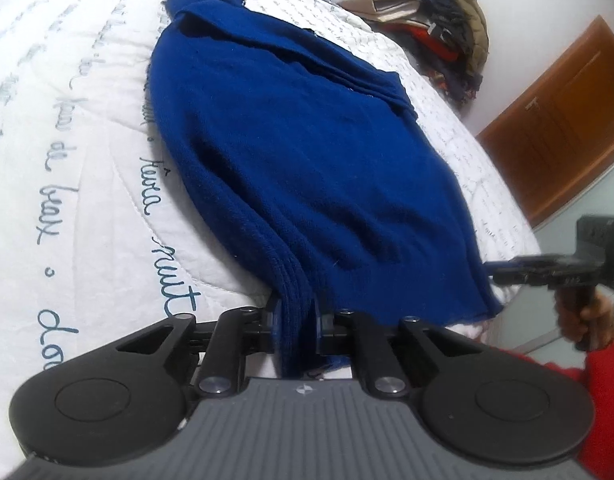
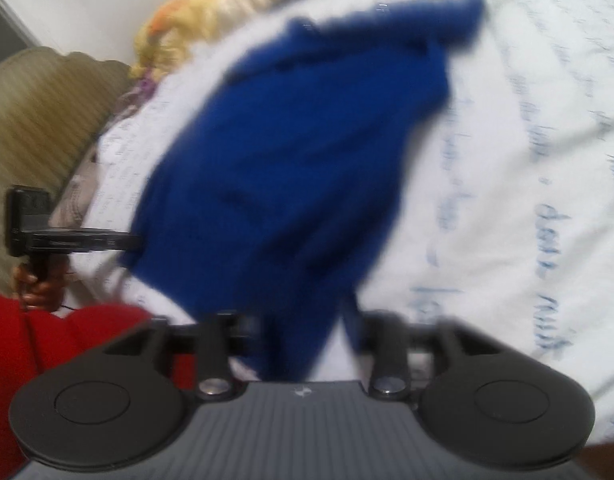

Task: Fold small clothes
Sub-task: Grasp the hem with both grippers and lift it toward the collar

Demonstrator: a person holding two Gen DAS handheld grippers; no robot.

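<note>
Sweater [image 1: 307, 152] is lying mostly flat on the bed [image 1: 67, 160], its hem hanging over the bed's near edge; far end is bunching into a few folds toward the far edge.

Left tool [image 1: 297, 320] is clamping the ribbed hem corner, fabric stacked thick between its fingers. Right tool [image 2: 307, 332] is sitting at the other hem corner with cloth running down between its fingers, but that view is smeared, so I cannot tell if it is pinching or just straddling the knit. In the left view the right tool's tip is touching the sweater's edge, no more detail than that.

Risks, my read:
- Right side slipping out once lifted, if the grip is loose; fold is going skewed then.
- Tools lifting unevenly, dragging the sweater off the near edge onto the floor.
- Far folds getting trapped under the fold, leaving a lumpy result.
- Left tool holding several layers; one may be peeling out under tension.
</note>
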